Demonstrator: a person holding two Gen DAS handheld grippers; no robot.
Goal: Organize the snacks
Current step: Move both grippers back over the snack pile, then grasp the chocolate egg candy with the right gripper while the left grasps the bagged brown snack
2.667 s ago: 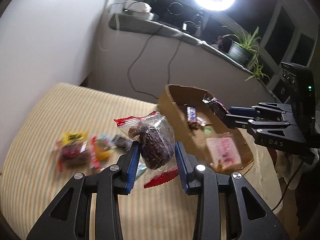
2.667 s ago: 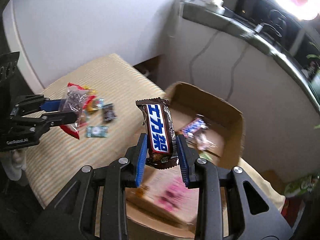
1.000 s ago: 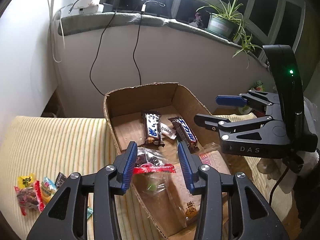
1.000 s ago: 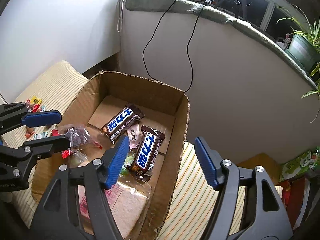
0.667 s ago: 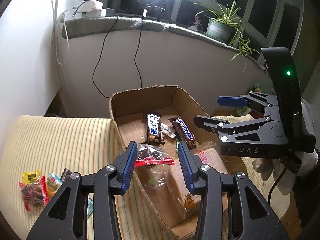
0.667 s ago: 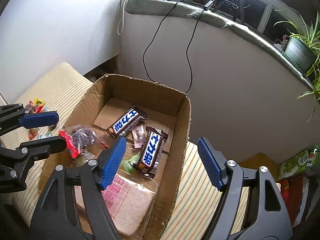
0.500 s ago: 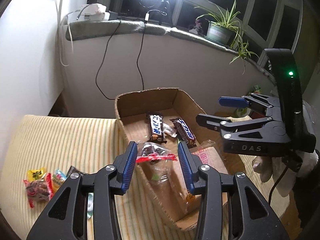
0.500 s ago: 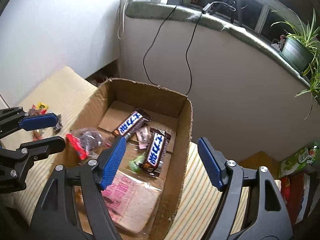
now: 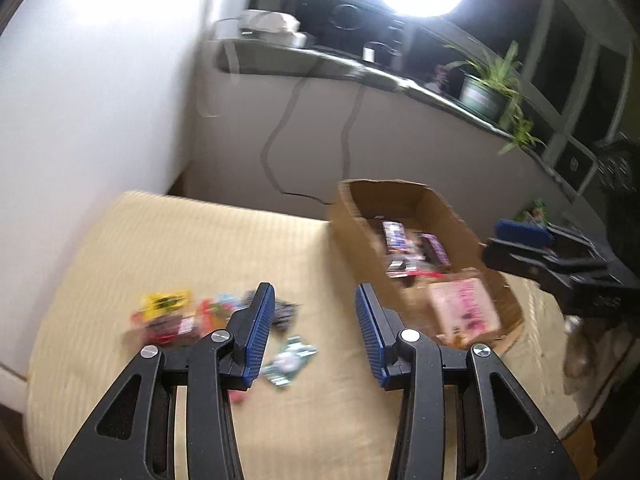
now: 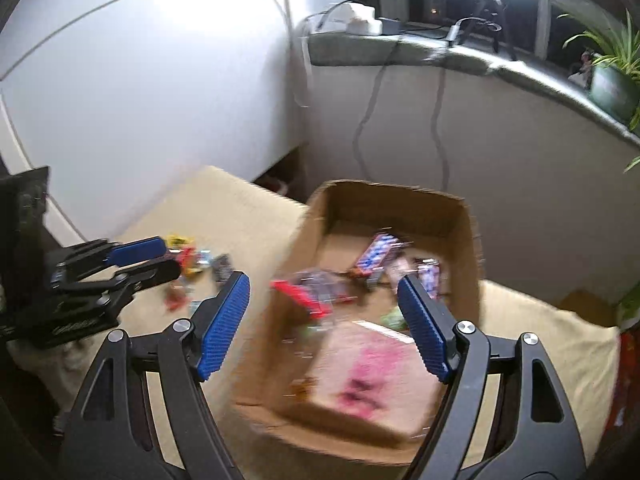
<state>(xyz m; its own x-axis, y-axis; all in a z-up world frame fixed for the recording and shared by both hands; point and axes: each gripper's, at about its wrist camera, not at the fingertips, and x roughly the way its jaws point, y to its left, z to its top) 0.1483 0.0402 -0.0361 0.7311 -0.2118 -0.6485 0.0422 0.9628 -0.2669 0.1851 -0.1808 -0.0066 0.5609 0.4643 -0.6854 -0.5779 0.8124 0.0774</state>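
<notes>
My left gripper [image 9: 314, 296] is open and empty above the striped cushion [image 9: 200, 240]. It hangs just over a pile of small wrapped snacks [image 9: 176, 316] and a green-white sweet [image 9: 288, 360]. To its right stands the cardboard box [image 9: 352, 216], holding two chocolate bars [image 10: 378, 254], a clear bag with red edges [image 10: 316, 292] and a pink packet [image 10: 360, 364]. My right gripper [image 10: 323, 284] hovers above the box, jaws wide open with nothing gripped. The left gripper [image 10: 168, 258] also shows at the left of the right wrist view. Both views are blurred.
A windowsill [image 10: 440, 56] with a potted plant [image 9: 484, 96] and a bright lamp runs behind the box. Cables [image 9: 276, 148] hang down the wall below it. A white wall [image 9: 100, 100] borders the cushion on the left.
My left gripper has swung left from the box to over the cushion; the red-edged bag is out of its jaws and lies in the box. The right gripper drew back and spread slightly wider.
</notes>
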